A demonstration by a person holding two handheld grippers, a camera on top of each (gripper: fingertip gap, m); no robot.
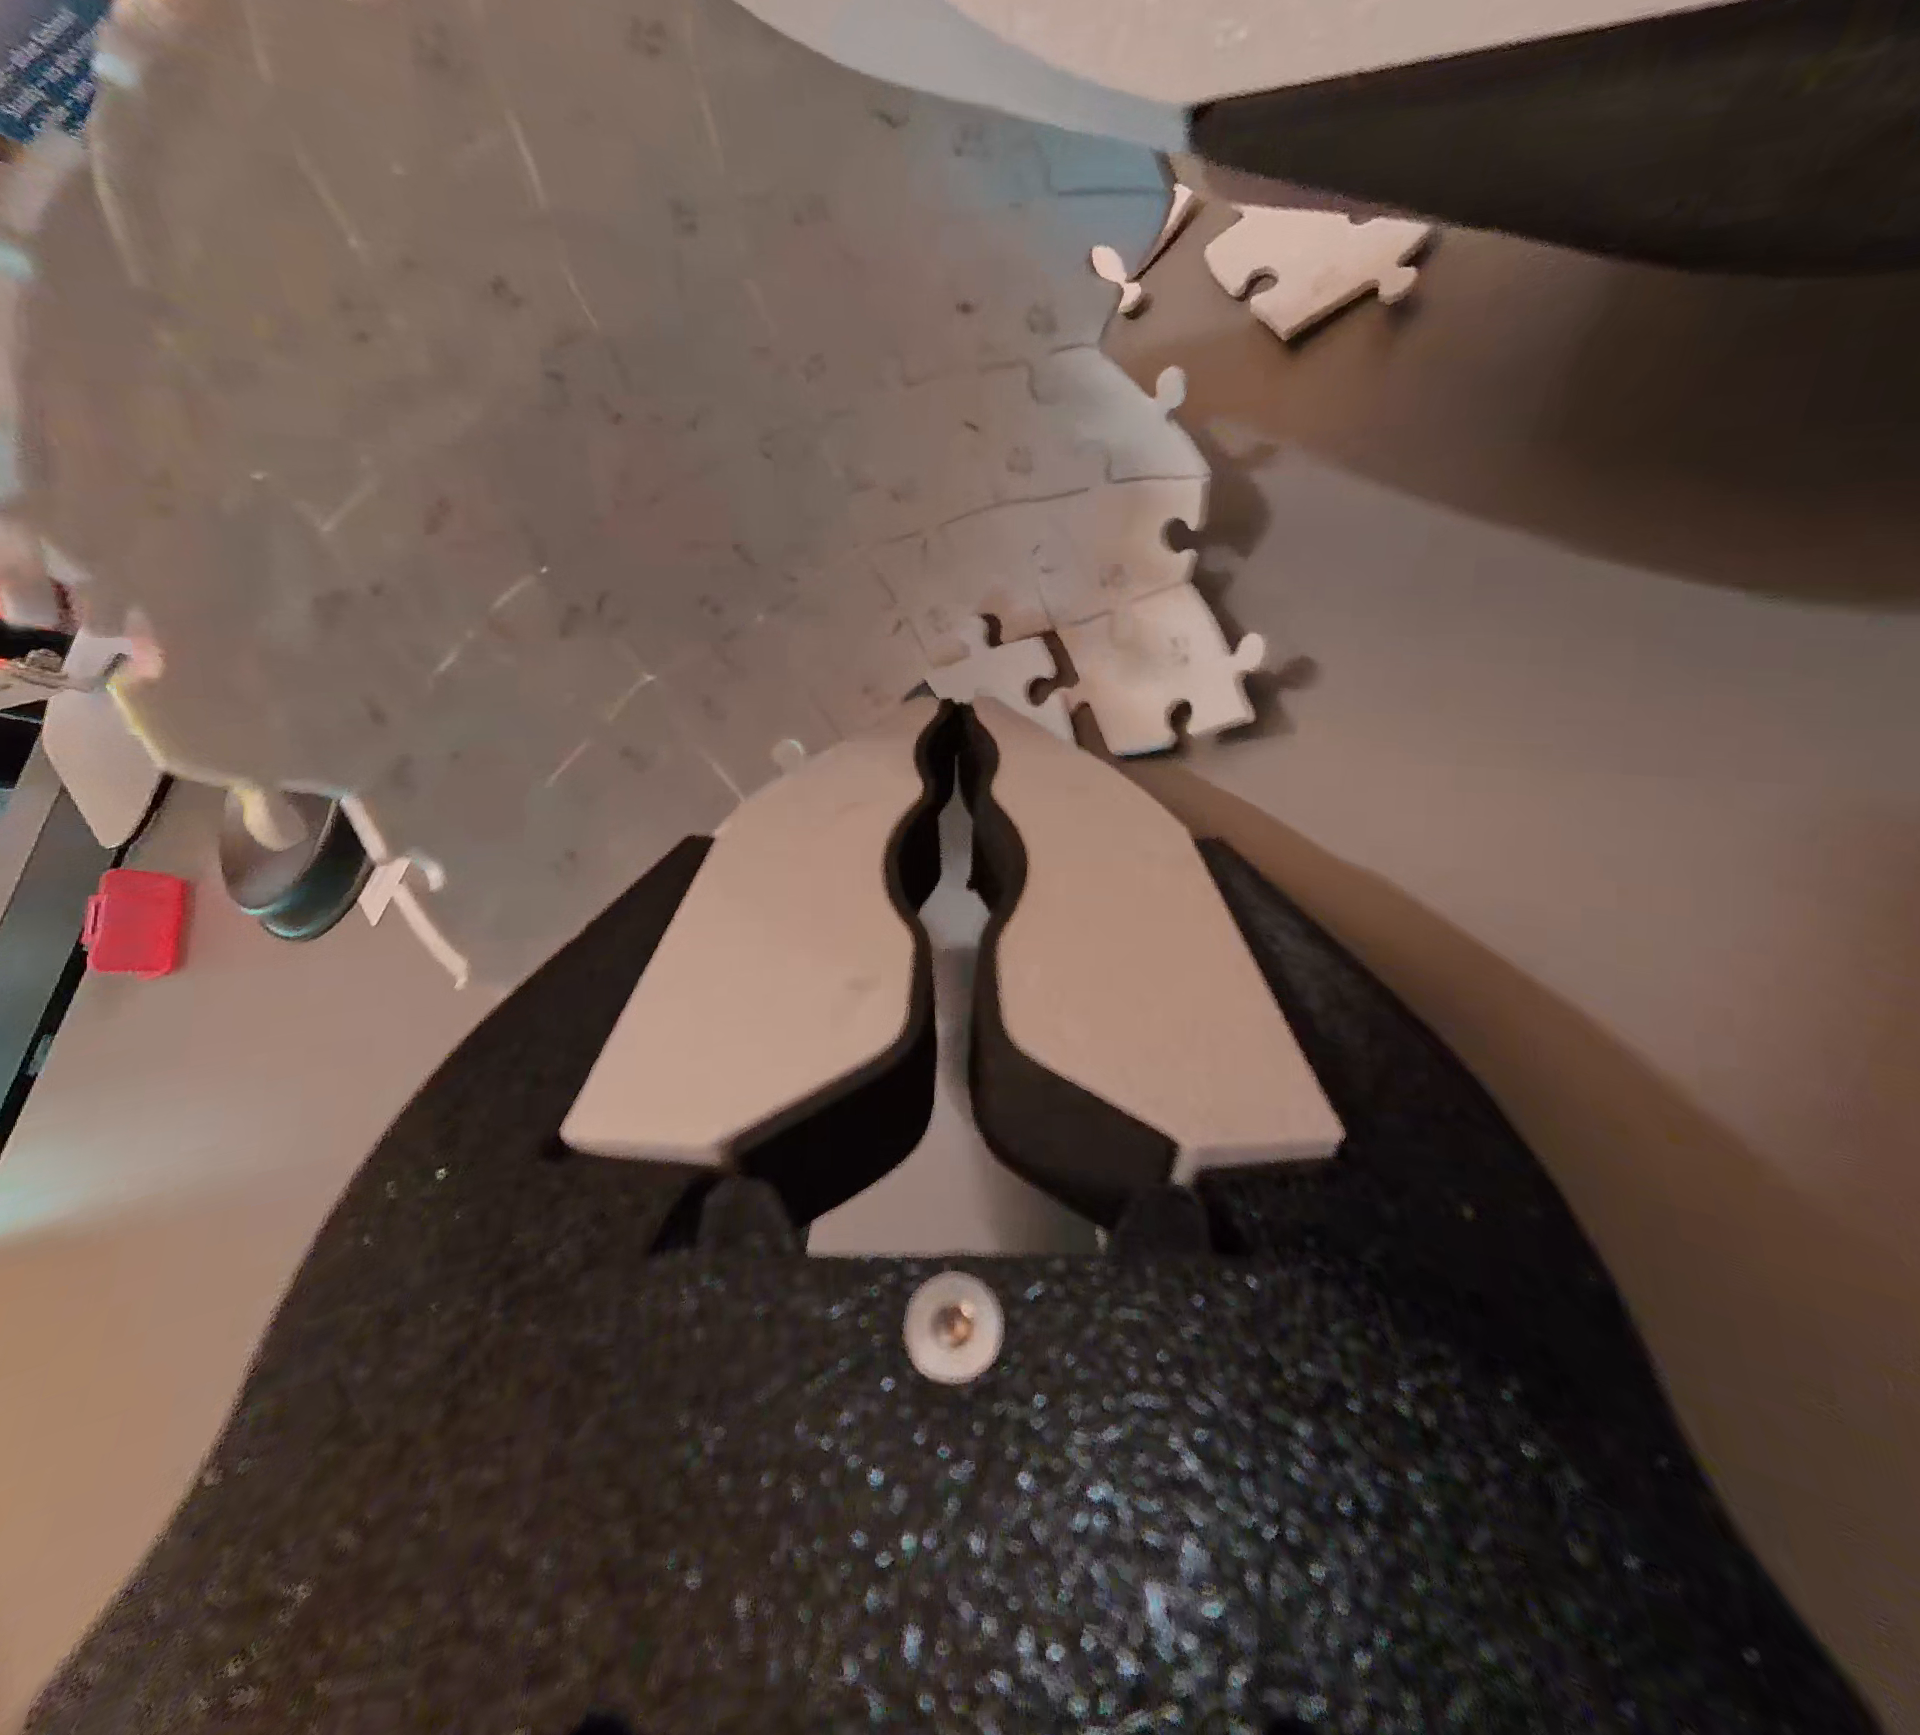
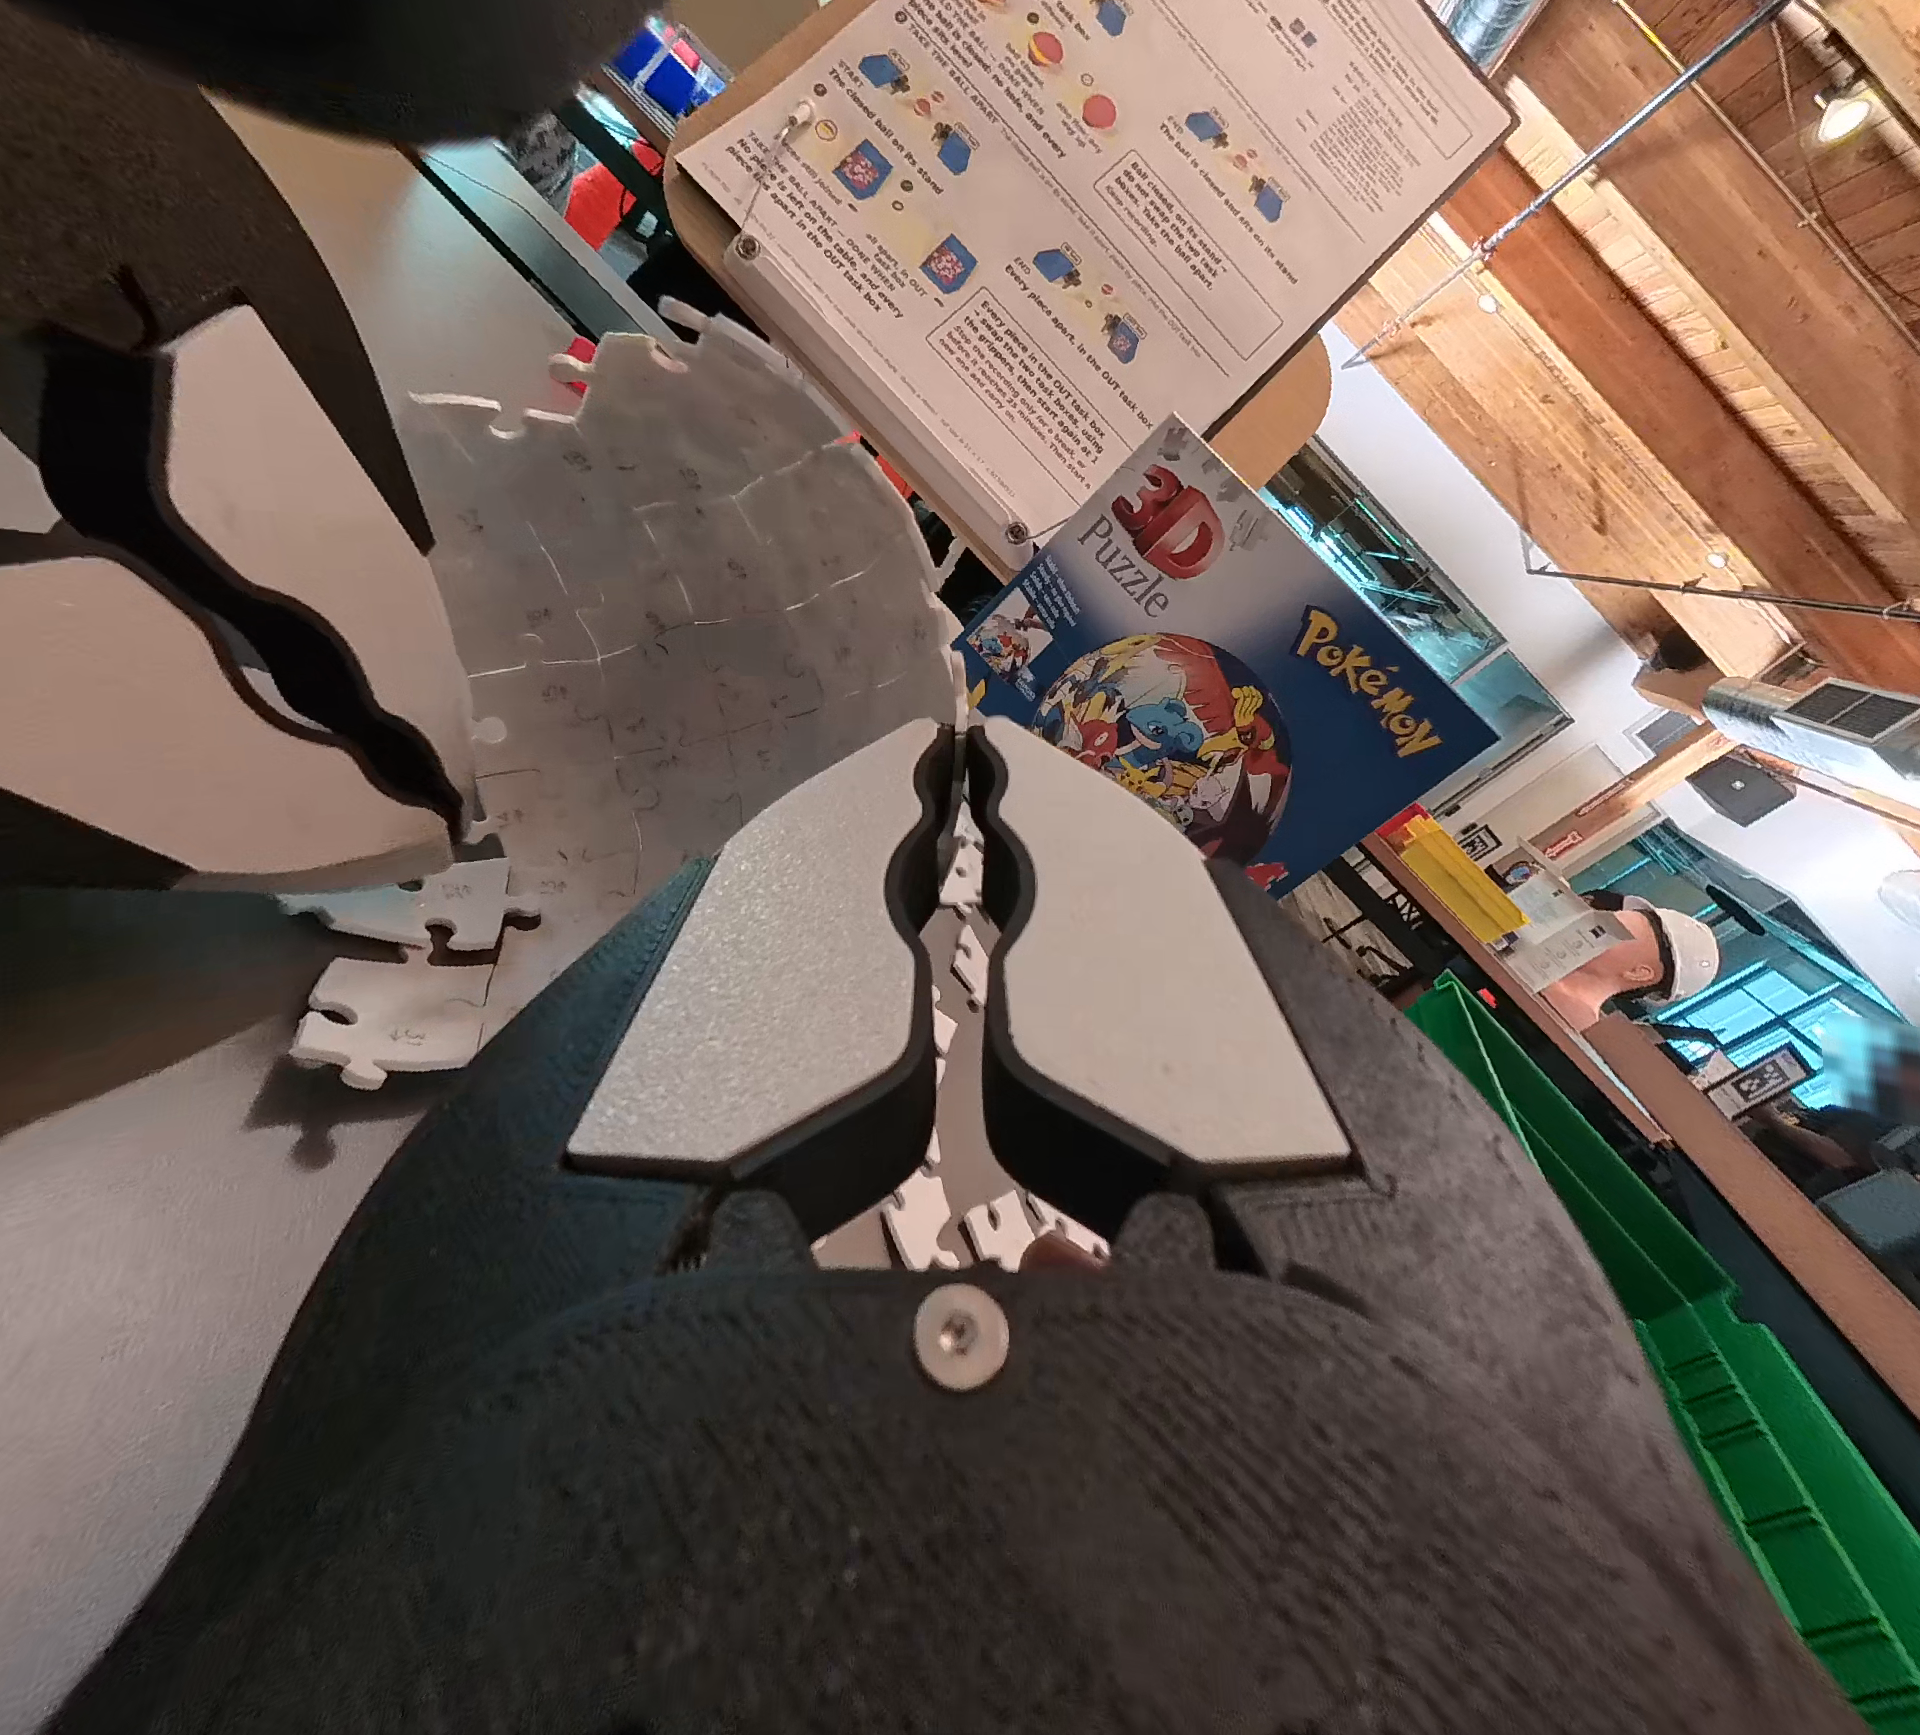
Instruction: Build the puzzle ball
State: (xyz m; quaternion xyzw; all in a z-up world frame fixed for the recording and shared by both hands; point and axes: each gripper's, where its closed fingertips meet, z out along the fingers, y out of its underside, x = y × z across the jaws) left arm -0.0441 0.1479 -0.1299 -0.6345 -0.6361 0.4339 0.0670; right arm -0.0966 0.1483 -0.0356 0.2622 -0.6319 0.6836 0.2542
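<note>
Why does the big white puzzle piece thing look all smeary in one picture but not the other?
Left wrist view: the curved puzzle shell is smeared by motion blur, worst at its left edge, and the light is dim and warm. Right wrist view: the shell looks sharper under brighter light, with a loose piece casting a dark shadow; straight beams bend from wide-angle distortion.

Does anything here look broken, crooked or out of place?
Nothing looks broken. The curved puzzle shell is only part of a ball, its rim ragged with open tabs, pinched at its edges by both grippers. Loose pieces lie on the table.
</note>
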